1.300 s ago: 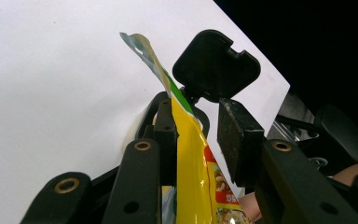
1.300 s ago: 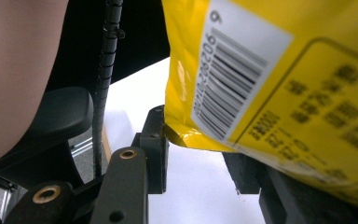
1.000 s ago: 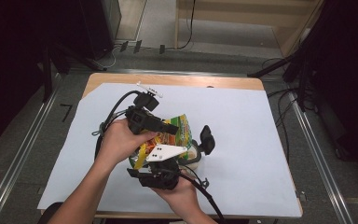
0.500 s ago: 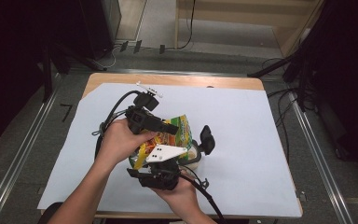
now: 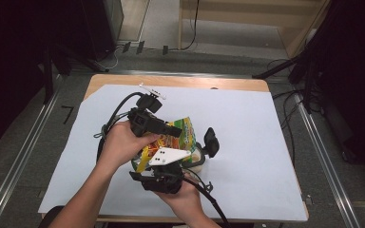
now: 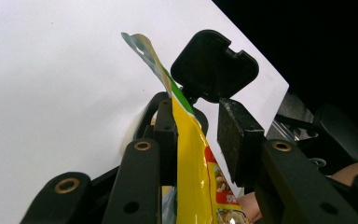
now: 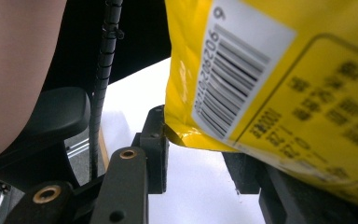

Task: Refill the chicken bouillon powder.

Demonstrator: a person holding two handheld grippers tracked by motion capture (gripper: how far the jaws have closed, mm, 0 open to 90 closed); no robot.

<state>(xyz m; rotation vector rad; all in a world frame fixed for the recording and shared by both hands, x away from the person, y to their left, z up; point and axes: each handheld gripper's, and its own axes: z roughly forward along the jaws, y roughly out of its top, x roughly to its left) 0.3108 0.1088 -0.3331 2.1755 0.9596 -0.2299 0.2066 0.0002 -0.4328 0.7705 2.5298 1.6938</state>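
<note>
Snack bag: a yellow and green foil packet [image 5: 173, 140] held up off the table, near its middle and a little toward the near edge, caught between the two grippers; it stands on edge, probably so both can reach its seams.
Bag's top edge: in the left gripper view the packet [image 6: 191, 158] runs up between the jaws and its green sealed flap pokes out past them.
Left gripper [image 6: 196, 133]: it comes at the bag from the far left; one pad lies against the foil, the other stands off with a gap, so the jaws are spread and not pinching.
Right gripper [image 7: 200, 154]: it comes from the near side under the bag; the barcode corner [image 7: 242, 79] hangs over its jaws, one pad beside the foil's lower edge. Whether it pinches, I cannot tell.
Hands: the left hand [image 5: 121, 142] and right hand [image 5: 183, 197] sit close together, likely to steady the bag for opening.
White cup [image 5: 197, 159]: just beside the bag on the right, perhaps to receive its contents.
Table sheet [image 5: 247, 142]: pale paper covering the wooden top.
</note>
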